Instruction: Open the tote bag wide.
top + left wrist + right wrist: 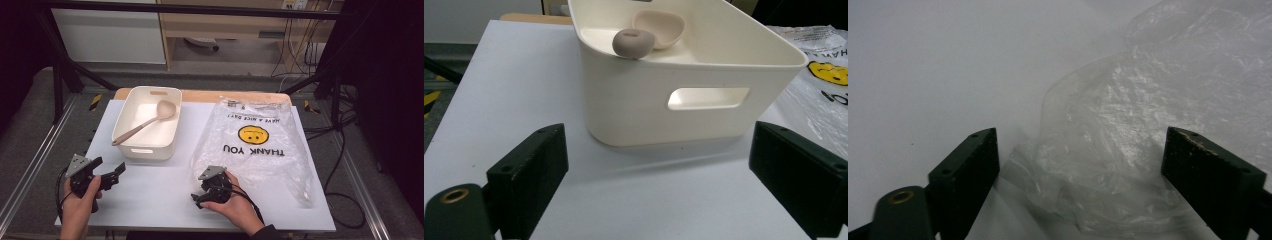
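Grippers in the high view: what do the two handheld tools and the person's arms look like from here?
Both are black. The left tool and the right tool each carry a grey three-cornered plate on top, and a black cable trails from each. Up close, the jaws are flat black blocks with small screw holes; the right tool's far jaw edge looks scuffed. A dark sleeve covers the right forearm.

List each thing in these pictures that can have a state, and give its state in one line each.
Plastic bag: lying flat on the table, empty, near corner bunched up.
White bin: upright, open-topped, holding the spoon.
Spoon: inside the bin, handle end resting on the rim.
Left gripper: open, nothing between its jaws.
Right gripper: open, bunched bag corner between its jaws, not pinched.
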Demonstrator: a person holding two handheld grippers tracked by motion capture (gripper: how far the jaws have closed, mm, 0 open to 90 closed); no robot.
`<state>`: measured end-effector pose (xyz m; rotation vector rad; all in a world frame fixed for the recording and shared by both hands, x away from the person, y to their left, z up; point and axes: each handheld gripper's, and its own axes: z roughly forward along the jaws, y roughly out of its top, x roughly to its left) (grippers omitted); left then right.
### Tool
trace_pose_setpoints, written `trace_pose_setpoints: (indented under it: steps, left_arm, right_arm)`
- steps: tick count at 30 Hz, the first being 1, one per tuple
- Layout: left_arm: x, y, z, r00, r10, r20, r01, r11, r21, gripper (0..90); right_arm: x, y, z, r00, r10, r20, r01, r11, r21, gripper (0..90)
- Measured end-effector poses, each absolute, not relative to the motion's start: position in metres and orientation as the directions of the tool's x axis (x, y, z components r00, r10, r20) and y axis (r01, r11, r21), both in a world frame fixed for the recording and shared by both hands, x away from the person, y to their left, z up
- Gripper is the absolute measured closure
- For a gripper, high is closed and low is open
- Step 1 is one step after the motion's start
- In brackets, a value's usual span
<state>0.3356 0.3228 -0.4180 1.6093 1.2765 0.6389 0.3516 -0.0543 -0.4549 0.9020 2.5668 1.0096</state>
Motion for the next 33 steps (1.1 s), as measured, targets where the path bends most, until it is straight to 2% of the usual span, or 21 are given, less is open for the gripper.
trace_pose_setpoints:
  steps: [2, 3, 4, 7, 8, 9, 10, 11, 13, 18, 20, 27, 33]
  left_arm:
    - [0.336, 0.322, -0.418, 0.317, 0.935, -0.155, 0.44, 0.0, 0.898, 8.5]
    - [0.335, 0.322, -0.418, 0.318, 0.935, -0.156, 0.44, 0.0, 0.898, 8.5]
    - [0.335, 0.322, -0.418, 0.318, 0.935, -0.155, 0.441, -0.001, 0.898, 8.5]
    - [0.336, 0.322, -0.419, 0.313, 0.937, -0.155, 0.444, 0.0, 0.896, 8.6]
    - [0.336, 0.322, -0.419, 0.31, 0.938, -0.157, 0.447, 0.002, 0.894, 8.6]
    - [0.336, 0.323, -0.42, 0.308, 0.938, -0.161, 0.447, 0.007, 0.894, 8.6]
    - [0.336, 0.323, -0.42, 0.307, 0.938, -0.163, 0.448, 0.009, 0.894, 8.7]
    - [0.336, 0.323, -0.419, 0.307, 0.938, -0.159, 0.448, 0.005, 0.894, 8.7]
    - [0.336, 0.322, -0.419, 0.313, 0.937, -0.154, 0.448, -0.002, 0.894, 8.8]
    - [0.336, 0.322, -0.42, 0.311, 0.938, -0.156, 0.449, 0.0, 0.894, 8.8]
    - [0.336, 0.323, -0.42, 0.309, 0.938, -0.155, 0.45, -0.001, 0.893, 8.8]
    - [0.335, 0.322, -0.419, 0.314, 0.938, -0.144, 0.447, -0.013, 0.894, 8.8]
    - [0.335, 0.322, -0.419, 0.31, 0.939, -0.152, 0.445, -0.001, 0.896, 8.8]
  right_arm:
    - [0.353, -0.058, -0.454, -0.777, 0.629, -0.002, 0.457, 0.567, 0.685, 28.9]
    - [0.354, -0.062, -0.453, -0.763, 0.646, 0.013, 0.472, 0.543, 0.695, 38.2]
    - [0.354, -0.062, -0.453, -0.763, 0.646, 0.013, 0.472, 0.543, 0.695, 38.2]
    - [0.358, -0.066, -0.452, -0.748, 0.663, 0.012, 0.484, 0.533, 0.694, 52.5]
    - [0.361, -0.067, -0.451, -0.737, 0.675, 0.017, 0.494, 0.522, 0.695, 65.4]
    - [0.361, -0.067, -0.451, -0.737, 0.675, 0.017, 0.494, 0.522, 0.695, 65.4]
    - [0.365, -0.069, -0.451, -0.73, 0.683, 0.025, 0.502, 0.511, 0.698, 77.1]
    - [0.365, -0.069, -0.451, -0.73, 0.683, 0.025, 0.502, 0.511, 0.698, 77.1]
    - [0.368, -0.069, -0.451, -0.736, 0.677, 0.029, 0.499, 0.512, 0.699, 85.2]
    - [0.371, -0.067, -0.451, -0.743, 0.669, 0.031, 0.484, 0.505, 0.714, 88.2]
    - [0.373, -0.065, -0.448, -0.737, 0.672, 0.063, 0.491, 0.471, 0.733, 88.2]
    - [0.385, -0.054, -0.424, -0.745, 0.657, 0.111, 0.47, 0.401, 0.786, 88.2]
    - [0.398, -0.052, -0.404, -0.726, 0.679, 0.11, 0.46, 0.359, 0.812, 88.1]
